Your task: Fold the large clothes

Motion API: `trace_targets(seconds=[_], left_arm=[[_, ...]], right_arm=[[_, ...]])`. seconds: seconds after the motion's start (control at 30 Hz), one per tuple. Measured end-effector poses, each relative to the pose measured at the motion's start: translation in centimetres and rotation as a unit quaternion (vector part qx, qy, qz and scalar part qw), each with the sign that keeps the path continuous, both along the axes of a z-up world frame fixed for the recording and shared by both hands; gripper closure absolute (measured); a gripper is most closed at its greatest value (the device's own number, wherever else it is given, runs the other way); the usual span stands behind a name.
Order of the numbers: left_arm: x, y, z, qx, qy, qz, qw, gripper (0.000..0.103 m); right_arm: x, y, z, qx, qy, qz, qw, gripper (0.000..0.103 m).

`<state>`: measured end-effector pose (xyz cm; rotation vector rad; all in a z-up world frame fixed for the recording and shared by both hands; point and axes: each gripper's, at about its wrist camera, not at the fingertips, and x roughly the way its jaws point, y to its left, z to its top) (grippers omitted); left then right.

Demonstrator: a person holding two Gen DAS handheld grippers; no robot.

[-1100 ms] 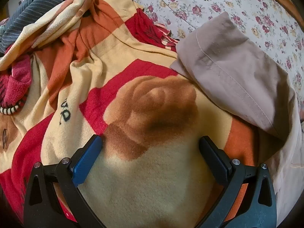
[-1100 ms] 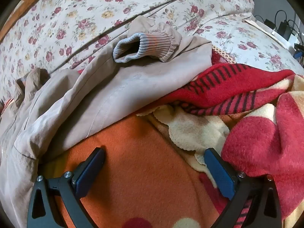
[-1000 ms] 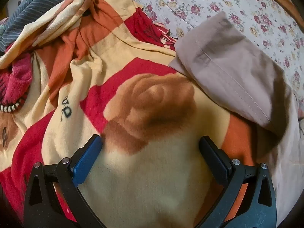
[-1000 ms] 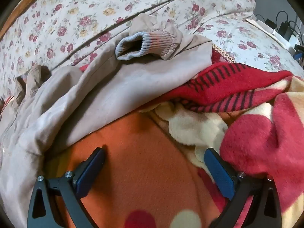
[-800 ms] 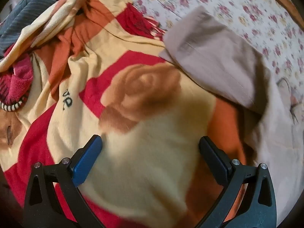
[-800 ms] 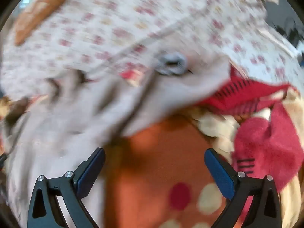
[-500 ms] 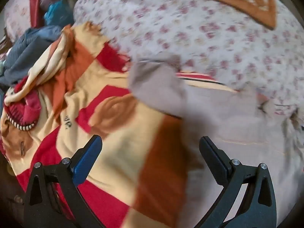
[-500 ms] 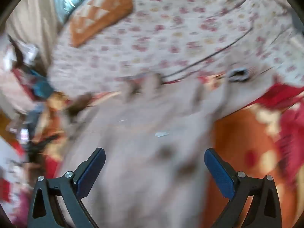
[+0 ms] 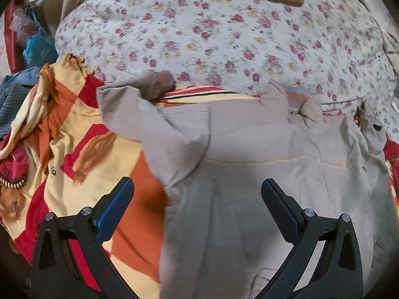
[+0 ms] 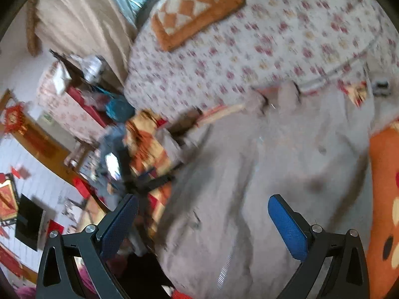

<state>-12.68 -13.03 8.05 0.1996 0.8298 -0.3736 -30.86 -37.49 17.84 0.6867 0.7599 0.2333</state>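
Both jaws gape wide and hold nothing: left gripper (image 9: 197, 194) and right gripper (image 10: 203, 211) hang above the jacket (image 9: 249, 154). It lies spread on the blanket (image 9: 74, 134), collar (image 9: 291, 102) toward the floral bedspread (image 9: 212, 32), long axis running away from the grippers; its hem is cut off below. The right view is blurred. A second ago both were close over the blanket; now they have pulled back.
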Motion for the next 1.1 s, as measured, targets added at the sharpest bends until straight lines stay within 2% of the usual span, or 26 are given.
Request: trace_targets(seconds=[0.07, 0.13, 0.23, 0.37, 0.43, 0.53, 0.67, 0.73, 0.8, 0.83, 0.9, 0.97, 1.03, 1.1], left_arm=[[-0.2, -0.5, -0.2, 0.005, -0.003, -0.004, 1.0, 0.001], [-0.2, -1.0, -0.5, 0.011, -0.006, -0.006, 0.9999, 0.001], [0.0, -1.7, -1.1, 0.022, -0.005, -0.008, 0.9997, 0.001], [0.3, -2.9, -1.9, 0.037, -0.004, -0.013, 0.9992, 0.001], [0.4, -3.4, -2.0, 0.042, -0.004, -0.018, 0.999, 0.001], [0.5, -4.0, -2.1, 0.047, -0.011, -0.02, 0.9986, 0.001], [0.6, -4.2, -1.8, 0.039, -0.007, -0.021, 0.999, 0.001], [0.5, -4.2, -1.7, 0.038, -0.009, -0.022, 0.999, 0.001], [0.3, -4.0, -1.4, 0.038, -0.014, -0.021, 0.999, 0.001], [0.3, -3.8, -1.3, 0.036, -0.016, -0.019, 0.999, 0.001], [0.2, -3.5, -1.0, 0.028, -0.014, -0.015, 0.9994, 0.001], [0.0, -3.1, -0.7, 0.018, -0.012, -0.012, 0.9997, 0.001], [-0.2, -2.9, -0.5, 0.015, -0.013, -0.009, 0.9998, 0.001], [-0.4, -2.7, -0.3, 0.012, -0.013, -0.009, 0.9998, 0.001]], right_arm=[[0.8, -0.3, 1.1, -0.016, -0.028, -0.007, 0.999, 0.0], [2.0, -0.4, 1.1, -0.068, -0.03, -0.028, 0.997, 0.0], [3.5, -0.4, -0.9, -0.126, -0.011, -0.044, 0.991, 0.0], [4.6, -0.7, -4.9, -0.135, 0.024, -0.031, 0.99, 0.0], [4.9, -0.9, -5.7, -0.128, 0.033, -0.009, 0.991, 0.0], [4.1, -1.2, -5.9, -0.12, 0.022, 0.0, 0.992, 0.0], [3.5, -0.6, -6.2, -0.098, 0.024, 0.013, 0.995, 0.0], [3.3, 0.0, -6.3, -0.065, 0.035, 0.019, 0.997, 0.0], [2.4, 0.7, -6.3, -0.002, 0.038, 0.023, 0.999, 0.0], [1.8, 1.0, -6.3, 0.045, 0.037, 0.03, 0.998, 0.0], [0.9, 2.1, -5.8, 0.109, 0.042, 0.041, 0.992, 0.0], [-0.6, 3.5, -4.5, 0.146, 0.021, 0.051, 0.988, 0.0], [-1.5, 4.9, -2.5, 0.119, 0.004, 0.059, 0.991, 0.0], [-2.1, 5.9, 0.0, 0.053, -0.026, 0.058, 0.997, 0.0]])
